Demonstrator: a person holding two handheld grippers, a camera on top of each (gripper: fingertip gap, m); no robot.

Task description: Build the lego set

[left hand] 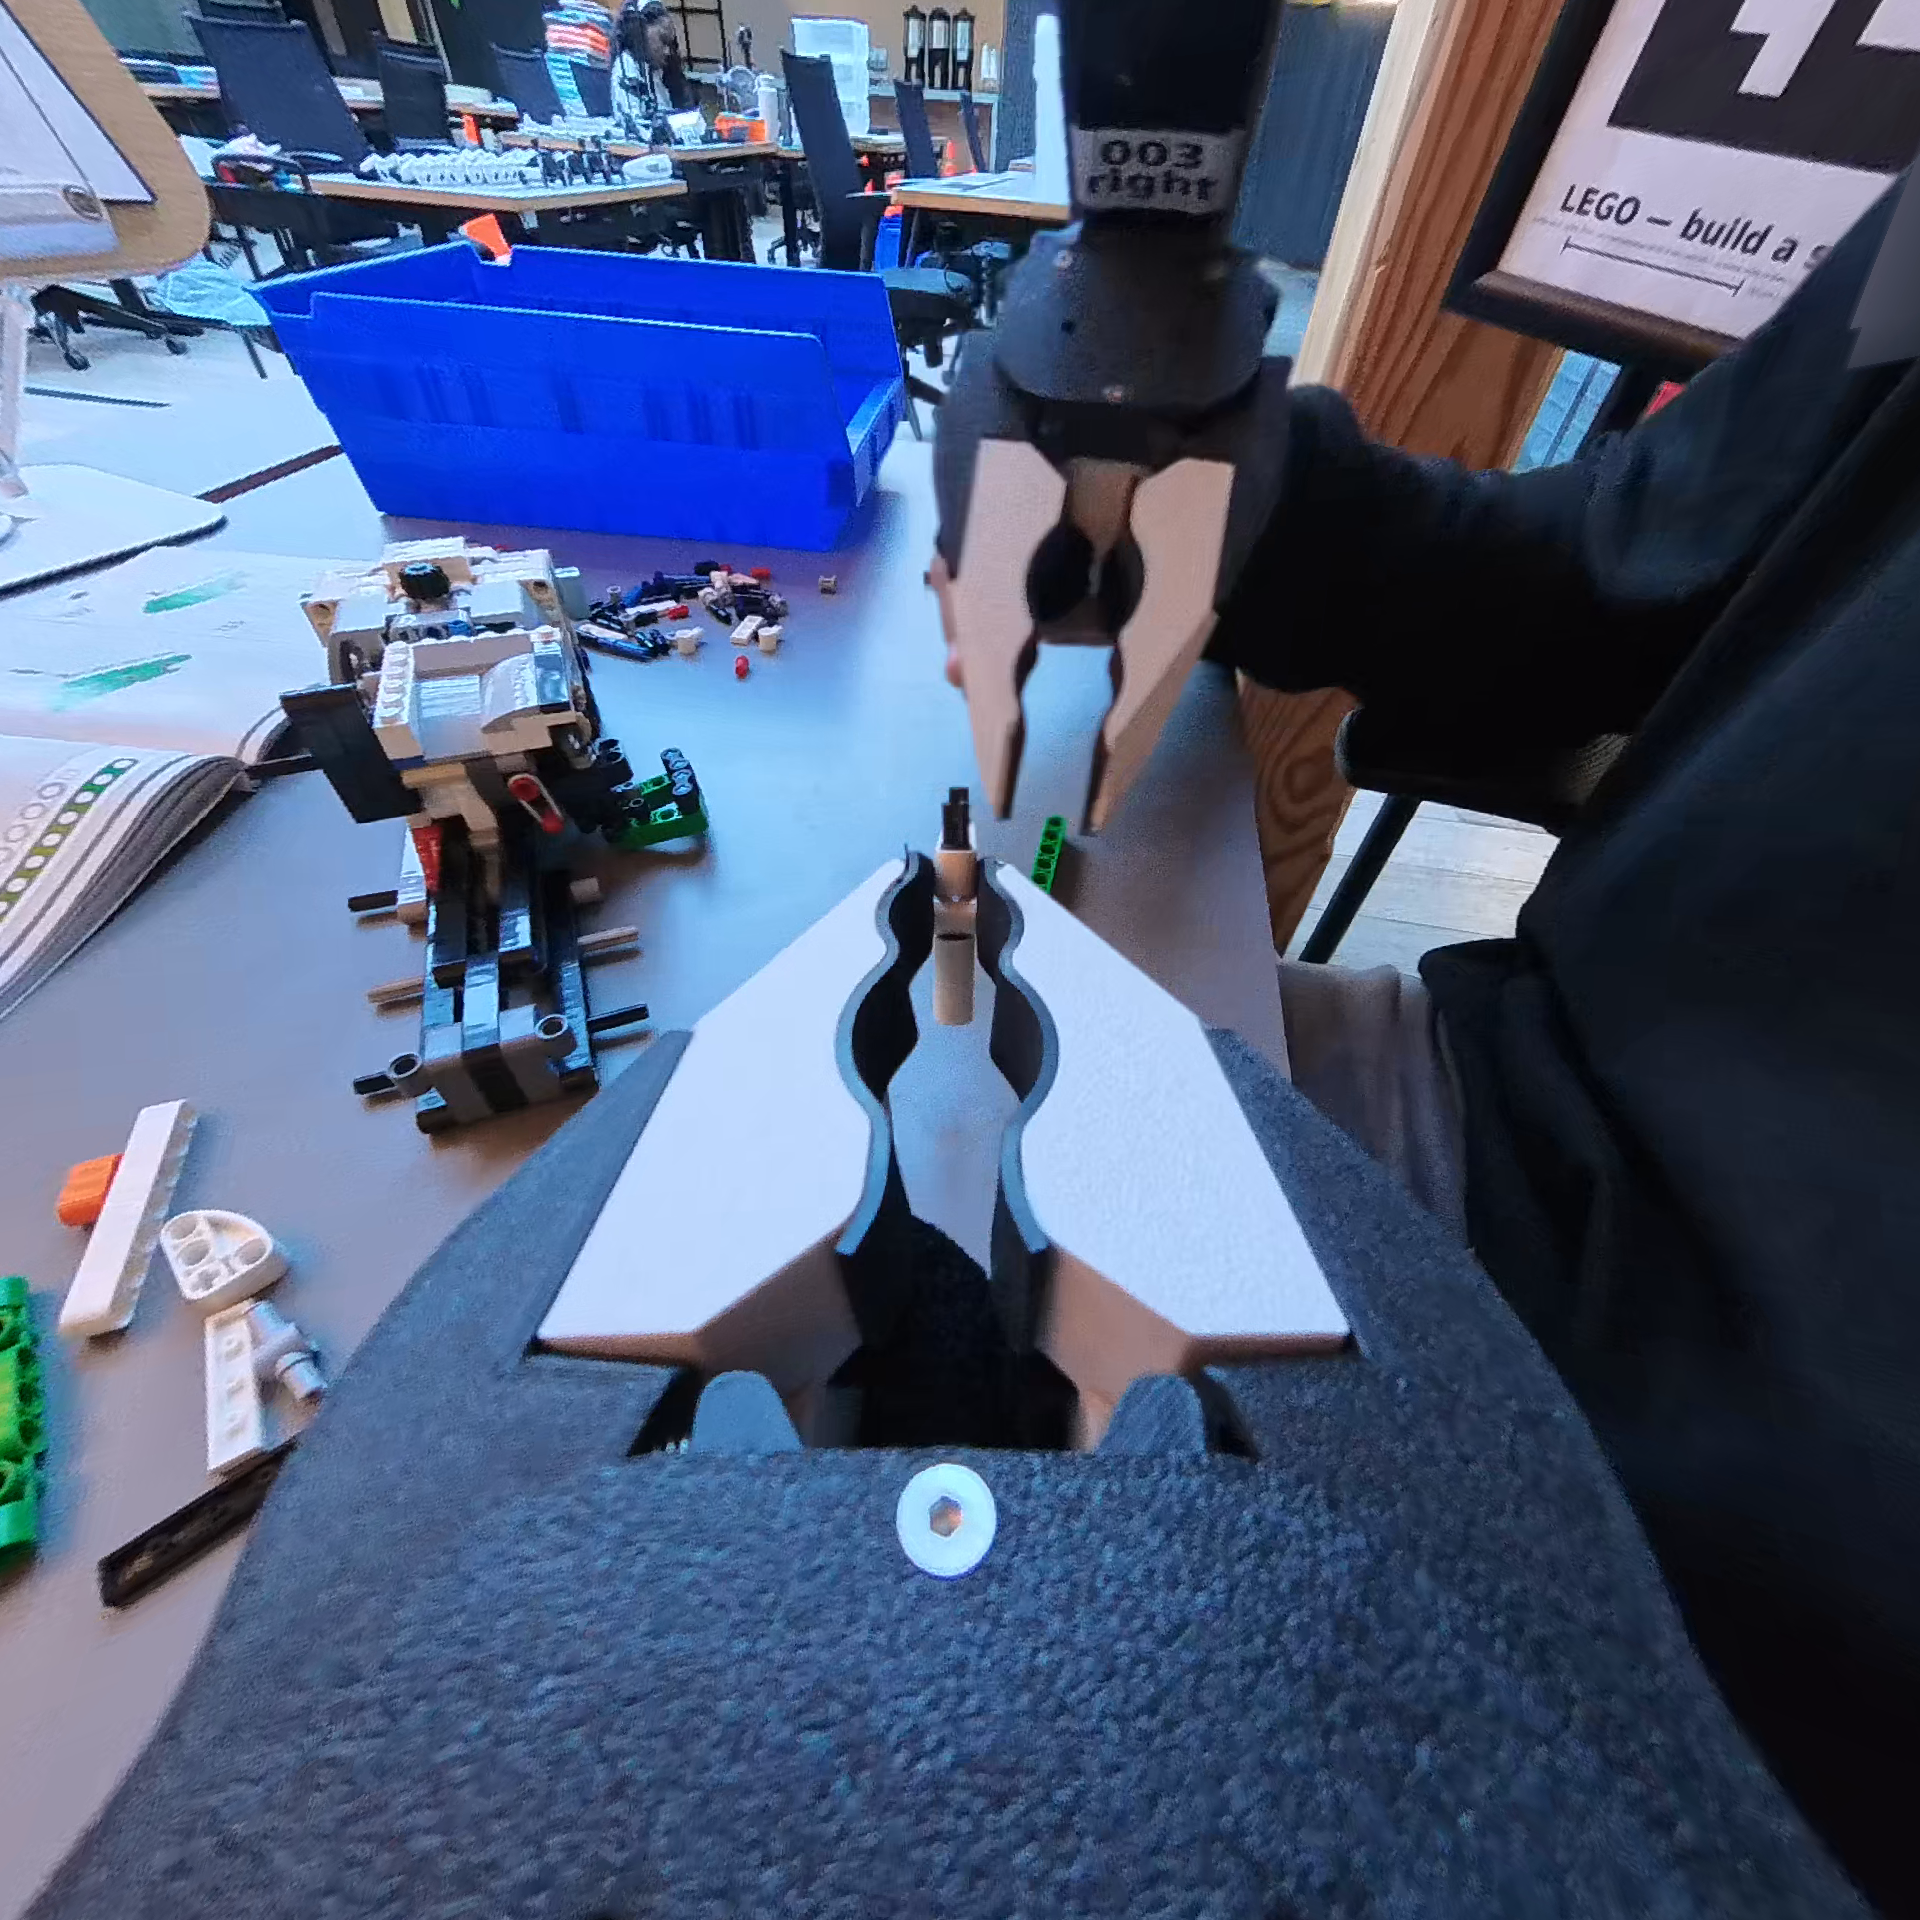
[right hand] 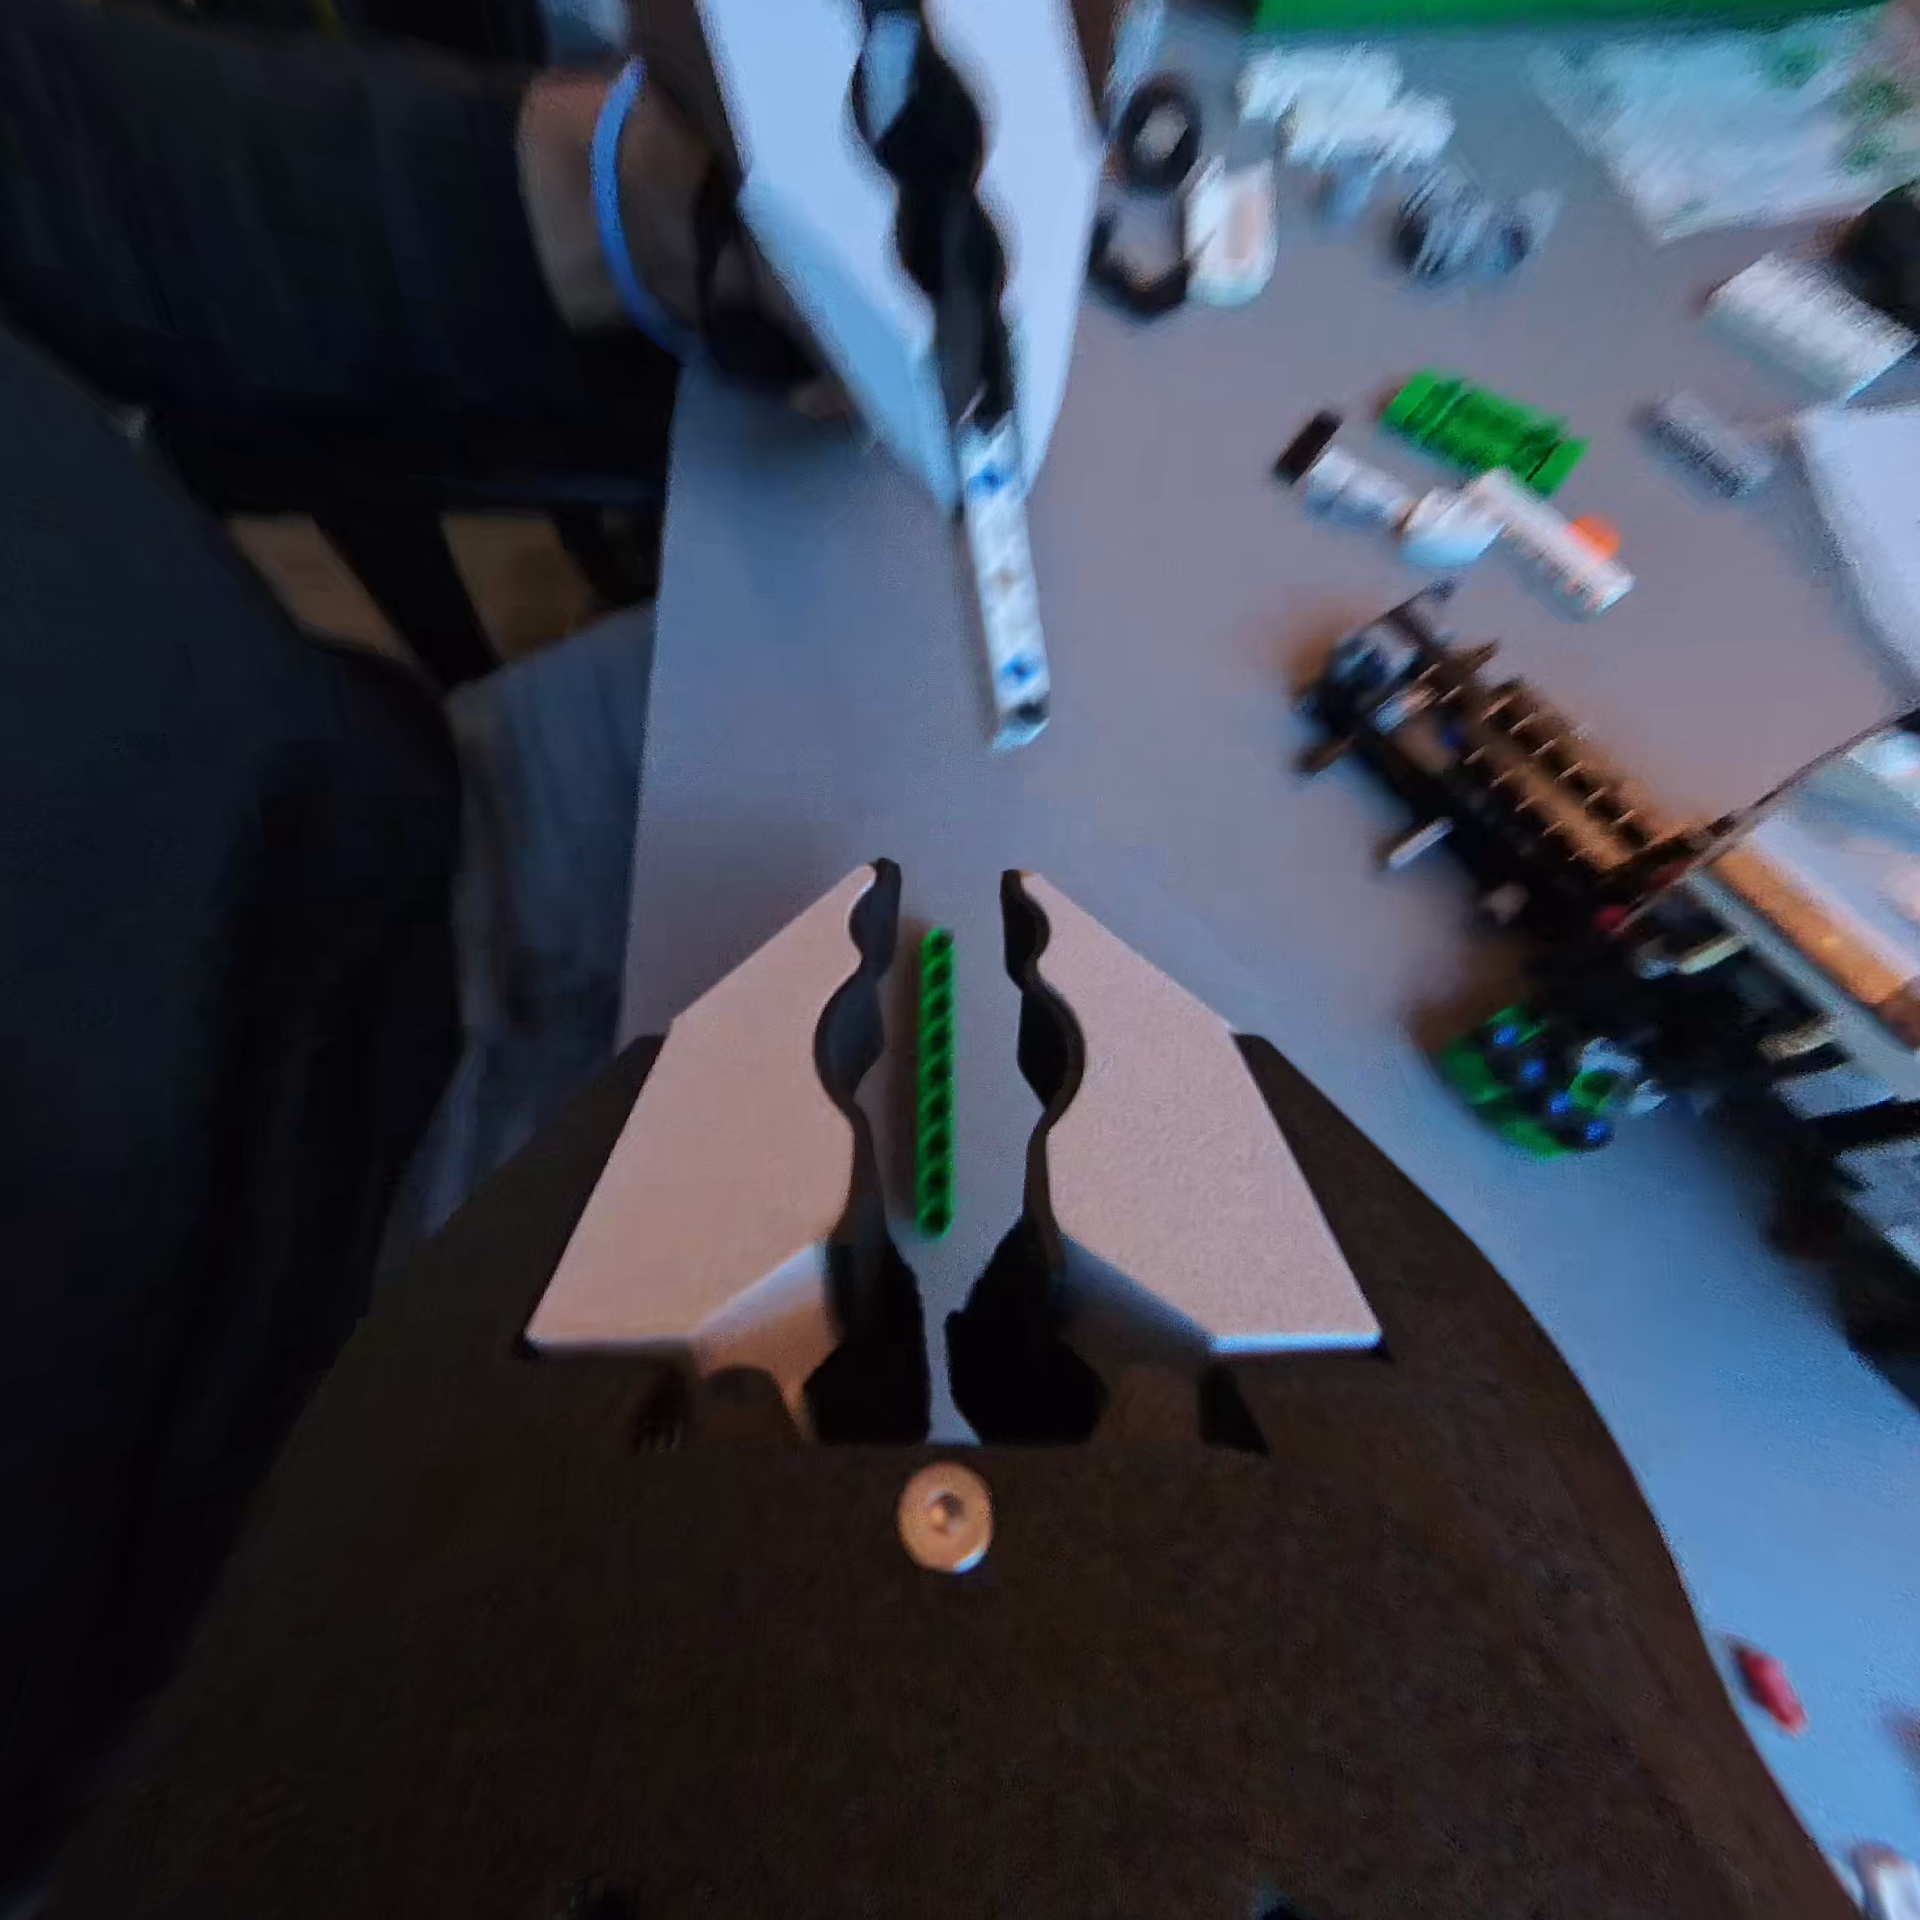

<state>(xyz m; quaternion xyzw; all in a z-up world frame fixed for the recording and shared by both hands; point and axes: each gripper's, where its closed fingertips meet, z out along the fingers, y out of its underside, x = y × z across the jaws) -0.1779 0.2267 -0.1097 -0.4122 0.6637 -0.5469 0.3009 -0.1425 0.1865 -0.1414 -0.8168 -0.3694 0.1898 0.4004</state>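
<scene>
right gripper (right hand: 943, 873) agape above green beam (right hand: 935, 1081)

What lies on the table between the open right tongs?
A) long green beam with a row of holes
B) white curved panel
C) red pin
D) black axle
A: the right wrist view shows the long green beam with a row of holes between the open right tongs.

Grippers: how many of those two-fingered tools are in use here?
2. The left gripper is shut on a pale beam; the right gripper hangs open over a green beam lying on the table.
</scene>
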